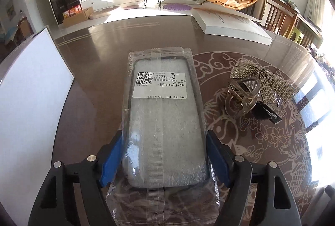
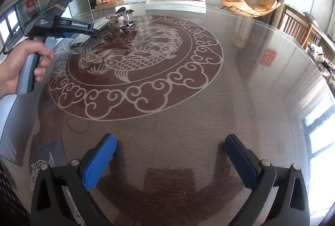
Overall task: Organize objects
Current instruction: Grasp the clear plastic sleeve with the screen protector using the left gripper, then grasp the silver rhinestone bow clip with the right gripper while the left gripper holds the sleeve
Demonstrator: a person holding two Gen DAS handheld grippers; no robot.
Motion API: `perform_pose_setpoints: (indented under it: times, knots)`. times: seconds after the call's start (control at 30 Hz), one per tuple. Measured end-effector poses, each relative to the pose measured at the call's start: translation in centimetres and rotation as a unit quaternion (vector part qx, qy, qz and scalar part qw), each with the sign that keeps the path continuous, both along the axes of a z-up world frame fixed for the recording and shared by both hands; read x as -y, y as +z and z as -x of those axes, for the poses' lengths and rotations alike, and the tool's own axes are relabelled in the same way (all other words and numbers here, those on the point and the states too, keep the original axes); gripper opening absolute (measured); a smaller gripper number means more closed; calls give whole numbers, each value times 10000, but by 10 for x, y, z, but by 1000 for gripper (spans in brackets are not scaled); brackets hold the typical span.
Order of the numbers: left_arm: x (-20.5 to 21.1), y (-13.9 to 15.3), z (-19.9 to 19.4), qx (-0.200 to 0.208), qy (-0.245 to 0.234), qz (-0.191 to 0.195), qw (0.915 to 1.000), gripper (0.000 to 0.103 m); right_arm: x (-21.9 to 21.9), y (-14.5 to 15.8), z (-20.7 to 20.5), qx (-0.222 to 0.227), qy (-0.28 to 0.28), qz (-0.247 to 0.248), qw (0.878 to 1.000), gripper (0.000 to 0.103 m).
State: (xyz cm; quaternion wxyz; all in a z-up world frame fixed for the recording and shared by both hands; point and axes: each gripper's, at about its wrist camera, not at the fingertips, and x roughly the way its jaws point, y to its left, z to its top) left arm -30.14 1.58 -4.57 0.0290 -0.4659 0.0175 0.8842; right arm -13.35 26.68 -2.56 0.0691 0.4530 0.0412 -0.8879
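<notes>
At nine o'clock in the left wrist view a white board (image 1: 31, 100) leans at the edge of the table (image 1: 100, 54). In the middle, running from six toward twelve o'clock, lies the bagged phone case (image 1: 163, 117), label side up, flat on the glass. The left claw (image 1: 165, 160) straddles its near end, the blue pads (image 1: 111, 159) set against the plastic wrap on both long sides; it looks clamped on the case, though how firm the bite is I cannot tell. At three o'clock sits a rhinestone bow hair clip (image 1: 257, 92), well apart from the case, and at one o'clock a flat white box (image 1: 230, 23). In the right wrist view a hand (image 2: 18, 67) holds the left tool at nine o'clock, while the right claw (image 2: 169, 161) hangs at six o'clock, pads wide apart, nothing between them. The step in hand seems to be the pickup of the case; next likely calls for a level lift and a carry to wherever it belongs.
</notes>
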Motion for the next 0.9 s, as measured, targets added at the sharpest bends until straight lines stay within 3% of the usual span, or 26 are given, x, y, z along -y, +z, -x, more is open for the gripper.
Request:
perform_pose_setpoints:
  times: [0.2,0.3,0.33,0.37,0.9]
  knots:
    - [25,1,-106,-63,343,-9,9994,76,0,1,0,0,-24,-21,10000,103]
    - [29,-1,-140,14,426,20,9991,88,1,1,0,-7,-27,-76,10000,103]
    - [31,-3,-145,81,455,21,9989,100,1,1,0,-7,-27,-76,10000,103]
    - [32,-5,-146,136,460,9,9988,103,0,1,0,-4,-27,-70,10000,103]
    - [31,-8,-149,-49,405,-15,9992,103,-1,1,1,-3,-48,-70,10000,103]
